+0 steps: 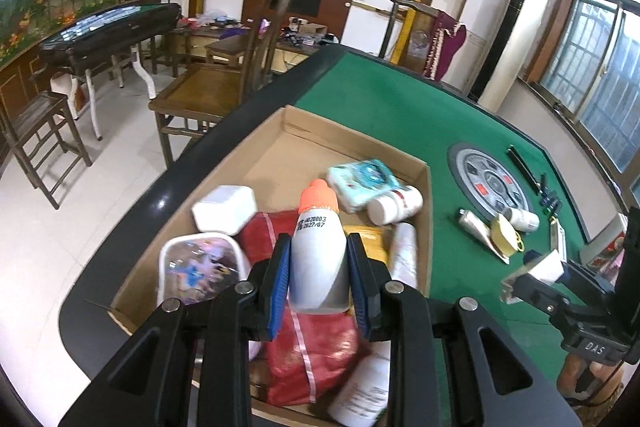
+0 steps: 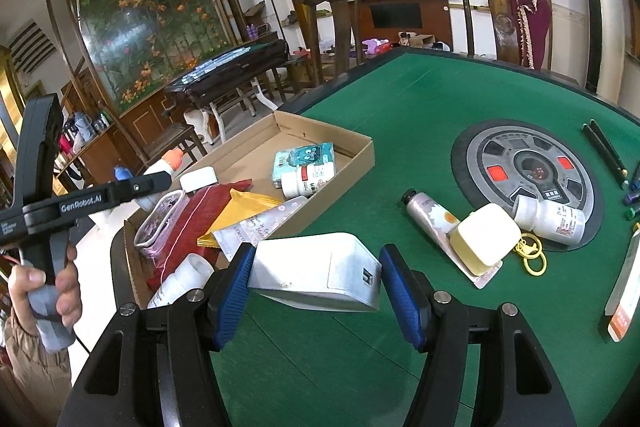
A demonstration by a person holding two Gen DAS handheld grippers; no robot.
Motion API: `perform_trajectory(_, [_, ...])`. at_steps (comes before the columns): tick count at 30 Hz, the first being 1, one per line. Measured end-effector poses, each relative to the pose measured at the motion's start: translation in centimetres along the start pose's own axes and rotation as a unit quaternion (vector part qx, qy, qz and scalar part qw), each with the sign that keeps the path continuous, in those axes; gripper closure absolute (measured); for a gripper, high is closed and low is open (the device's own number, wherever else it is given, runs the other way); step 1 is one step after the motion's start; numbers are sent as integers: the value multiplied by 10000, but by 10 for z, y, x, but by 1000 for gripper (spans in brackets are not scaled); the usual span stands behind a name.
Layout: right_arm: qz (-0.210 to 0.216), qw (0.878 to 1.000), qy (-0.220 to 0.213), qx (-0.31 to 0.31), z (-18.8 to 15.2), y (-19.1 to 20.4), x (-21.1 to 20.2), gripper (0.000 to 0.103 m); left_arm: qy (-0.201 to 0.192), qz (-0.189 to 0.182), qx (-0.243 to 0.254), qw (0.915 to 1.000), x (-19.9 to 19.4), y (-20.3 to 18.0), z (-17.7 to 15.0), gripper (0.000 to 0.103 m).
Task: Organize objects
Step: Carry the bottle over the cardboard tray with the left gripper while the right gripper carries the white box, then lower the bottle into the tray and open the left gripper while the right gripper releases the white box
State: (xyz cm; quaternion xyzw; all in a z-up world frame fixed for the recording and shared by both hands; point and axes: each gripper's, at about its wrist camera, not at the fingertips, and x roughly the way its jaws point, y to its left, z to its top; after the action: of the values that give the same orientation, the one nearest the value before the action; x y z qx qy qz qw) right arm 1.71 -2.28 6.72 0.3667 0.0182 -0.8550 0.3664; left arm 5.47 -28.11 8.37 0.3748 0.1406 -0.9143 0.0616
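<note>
My left gripper [image 1: 319,241] is shut on a white bottle with an orange cap [image 1: 318,255]. It holds the bottle upright above the cardboard box [image 1: 427,183], over a red pouch [image 1: 316,351]. In the right wrist view the same bottle [image 2: 168,163] shows at the left, over the box [image 2: 362,163]. My right gripper [image 2: 316,254] is shut on a white rectangular carton [image 2: 316,273], held just above the green table [image 2: 400,99] beside the box's near right corner. The left wrist view shows that carton [image 1: 544,267] at the right.
The box holds a white jar [image 1: 224,207], a tissue pack [image 1: 362,183], a pill bottle [image 1: 394,205], tubes, a yellow pouch [image 2: 236,213] and a clear case [image 2: 160,223]. On the felt lie a hand-cream tube [image 2: 430,215], a yellow case [image 2: 482,239], a pill bottle [image 2: 550,217] and pens [image 2: 604,151]. A chair [image 1: 200,95] stands beyond the table.
</note>
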Motion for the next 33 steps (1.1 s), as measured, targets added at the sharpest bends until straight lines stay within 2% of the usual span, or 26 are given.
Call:
perform_trajectory(8, [45,10000,76,-44,1,4,6,35,241,67,29,9997,16,16,15,76])
perform_trajectory(14, [44,9999,94,-114,5,7,8,35,449,5,178,9988,33,20,43,76])
perform_trajectory(16, [53,9998,94,-139,7,10,9,35,625,-109,300,9975,44,20,52,76])
perform_trajectory(19, [69,9998,112,-179,8,14,12,35,859,-51,444,9953,64,19,59,76])
perform_trajectory(28, [64,9995,228,-219,8,18,25,35,1368,18,607,9887,113,27,66,76])
perform_trajectory(33, [45,9992,303,-267,12,20,32,35,1491,71,680,9865,126,28,67,76])
